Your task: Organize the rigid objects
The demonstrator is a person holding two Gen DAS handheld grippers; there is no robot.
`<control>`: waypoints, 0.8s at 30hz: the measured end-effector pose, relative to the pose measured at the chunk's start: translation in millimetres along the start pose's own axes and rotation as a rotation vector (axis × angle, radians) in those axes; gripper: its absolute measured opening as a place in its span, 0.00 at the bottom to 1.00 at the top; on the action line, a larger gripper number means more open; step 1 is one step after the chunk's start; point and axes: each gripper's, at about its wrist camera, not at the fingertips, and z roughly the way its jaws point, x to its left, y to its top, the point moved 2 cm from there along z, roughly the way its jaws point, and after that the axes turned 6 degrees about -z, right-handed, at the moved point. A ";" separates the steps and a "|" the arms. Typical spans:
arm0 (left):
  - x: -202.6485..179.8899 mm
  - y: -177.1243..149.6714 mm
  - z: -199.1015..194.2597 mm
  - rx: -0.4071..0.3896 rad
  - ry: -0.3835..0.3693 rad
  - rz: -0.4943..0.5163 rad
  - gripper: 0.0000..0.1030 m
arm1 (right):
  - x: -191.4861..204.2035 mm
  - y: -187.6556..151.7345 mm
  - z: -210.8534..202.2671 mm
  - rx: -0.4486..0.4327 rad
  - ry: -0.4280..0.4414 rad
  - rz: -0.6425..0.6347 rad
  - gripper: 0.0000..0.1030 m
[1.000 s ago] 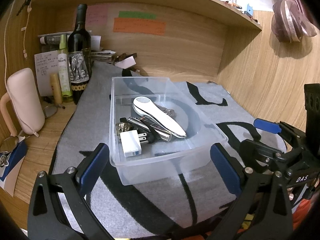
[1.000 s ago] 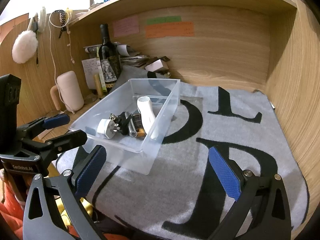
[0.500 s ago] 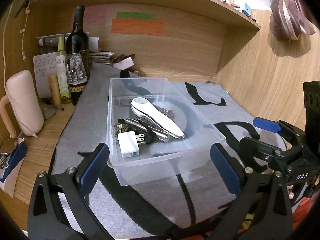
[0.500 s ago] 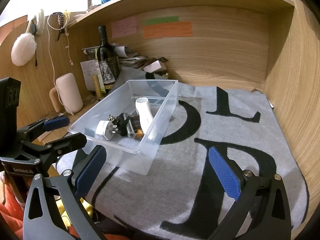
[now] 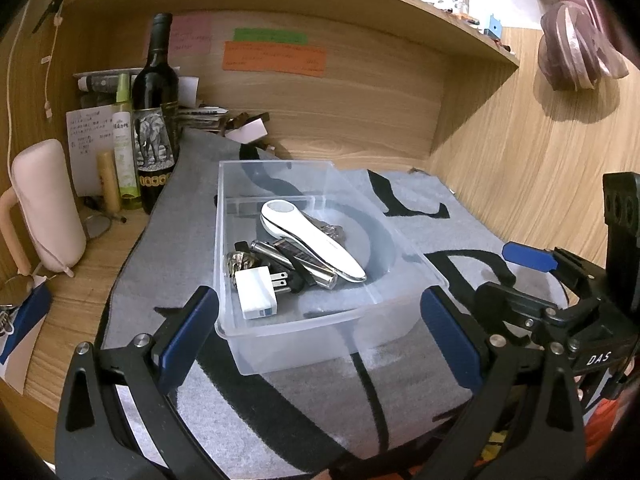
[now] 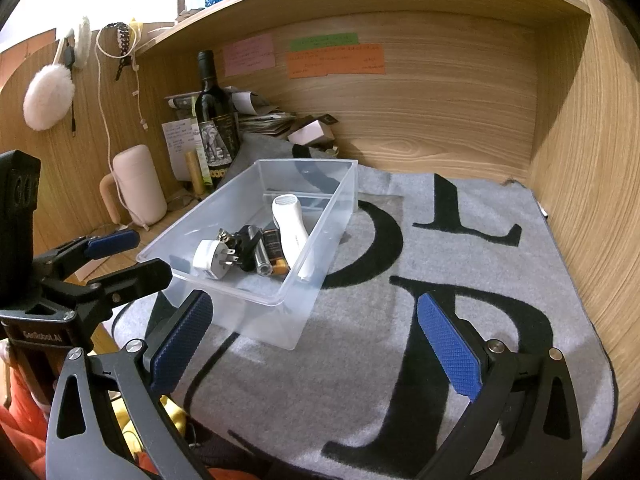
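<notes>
A clear plastic bin (image 5: 256, 344) (image 6: 320, 216) rests on the grey mat with black letters (image 6: 460, 248). Inside it lie a white handheld device (image 5: 308, 240) (image 6: 290, 228), a white plug adapter (image 5: 256, 293) (image 6: 208, 258), a silver cylinder (image 5: 296, 264) (image 6: 260, 254) and other small dark items. My left gripper (image 5: 318, 338) stands open in front of the bin's near wall, nothing between its blue pads. My right gripper (image 6: 316, 346) is open too, above the mat to the right of the bin. Each gripper shows in the other's view, the right one (image 5: 532, 272) and the left one (image 6: 112, 256).
A dark wine bottle (image 5: 156, 120) (image 6: 216, 120), a green spray bottle (image 5: 124, 140) and a pink case (image 5: 44, 204) (image 6: 138, 184) stand left of the mat. Papers and a small pink box (image 5: 246, 130) clutter the back corner. Wooden walls (image 6: 592, 160) close in behind and at the right, a shelf overhead.
Both grippers have drifted back slightly, so the bin sits a little further off and lower in the views. Both stayed open and the bin's contents have not moved.
</notes>
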 end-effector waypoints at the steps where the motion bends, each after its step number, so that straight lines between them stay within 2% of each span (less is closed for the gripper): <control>1: 0.5 0.0 -0.1 0.000 -0.002 -0.003 0.99 | 0.2 0.0 0.0 0.000 -0.001 0.000 1.00; 24: -0.5 -1.1 2.1 0.008 -0.017 0.015 0.99 | 4.1 0.7 4.2 0.009 0.008 -0.003 1.00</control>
